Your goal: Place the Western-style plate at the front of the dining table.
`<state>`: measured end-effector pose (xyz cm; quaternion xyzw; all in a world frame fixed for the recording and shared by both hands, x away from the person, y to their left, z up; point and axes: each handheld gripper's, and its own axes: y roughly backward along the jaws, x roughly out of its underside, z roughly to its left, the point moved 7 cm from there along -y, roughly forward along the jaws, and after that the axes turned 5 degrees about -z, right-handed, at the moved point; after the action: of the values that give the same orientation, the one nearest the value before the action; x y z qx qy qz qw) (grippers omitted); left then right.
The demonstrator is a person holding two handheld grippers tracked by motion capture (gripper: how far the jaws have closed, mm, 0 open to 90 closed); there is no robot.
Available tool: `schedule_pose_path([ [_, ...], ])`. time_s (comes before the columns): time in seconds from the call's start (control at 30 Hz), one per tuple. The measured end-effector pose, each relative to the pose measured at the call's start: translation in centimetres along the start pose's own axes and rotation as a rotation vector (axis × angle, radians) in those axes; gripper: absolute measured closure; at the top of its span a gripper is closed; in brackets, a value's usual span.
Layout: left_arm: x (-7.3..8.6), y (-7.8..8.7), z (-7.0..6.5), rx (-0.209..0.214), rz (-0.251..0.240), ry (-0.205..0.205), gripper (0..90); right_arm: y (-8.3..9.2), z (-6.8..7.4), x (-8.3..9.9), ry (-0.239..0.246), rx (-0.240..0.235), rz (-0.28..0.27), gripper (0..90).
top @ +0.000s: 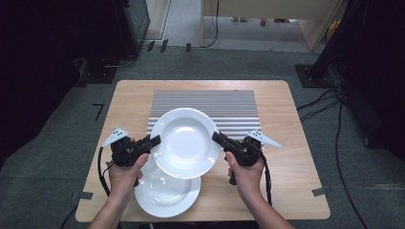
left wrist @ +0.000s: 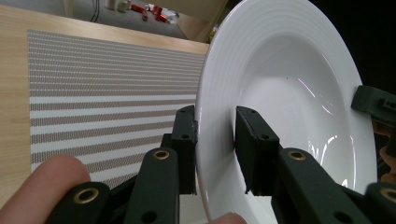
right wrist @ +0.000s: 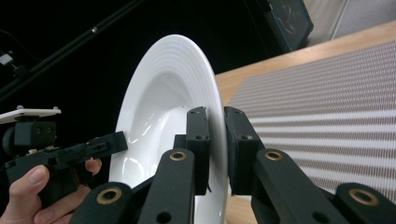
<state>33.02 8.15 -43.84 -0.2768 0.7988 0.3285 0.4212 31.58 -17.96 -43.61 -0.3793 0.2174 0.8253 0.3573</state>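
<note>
The upper white plate [top: 185, 142] hangs above the striped mat's [top: 205, 102] near edge, bare mat beyond. The left gripper [top: 154, 141] and right gripper [top: 217, 138] each pinch its opposite rims, over a second plate [top: 165, 193].

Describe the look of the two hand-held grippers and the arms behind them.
Both the left gripper and the right gripper are matte black, with blocky jaws on linked arms pinned by brass-coloured rivets. Each carries a pale grey three-cornered plate with dark dots on top, and a black cable loops back from each. The forearms are bare, with no sleeves or gloves in sight.
</note>
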Motion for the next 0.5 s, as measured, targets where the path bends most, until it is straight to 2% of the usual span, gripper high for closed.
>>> schedule_pose_path([
  [0.17, -0.5, -1.4, 0.4, 0.001, 0.017, 0.009, 70.3, -0.6, -0.8, -0.7, -0.005, -0.002, -0.007, 83.4],
  [0.5, -1.0, -4.0, 1.5, 0.003, 0.048, 0.052, 69.9, -1.7, -2.3, -1.8, -0.017, -0.006, 0.003, 84.8],
])
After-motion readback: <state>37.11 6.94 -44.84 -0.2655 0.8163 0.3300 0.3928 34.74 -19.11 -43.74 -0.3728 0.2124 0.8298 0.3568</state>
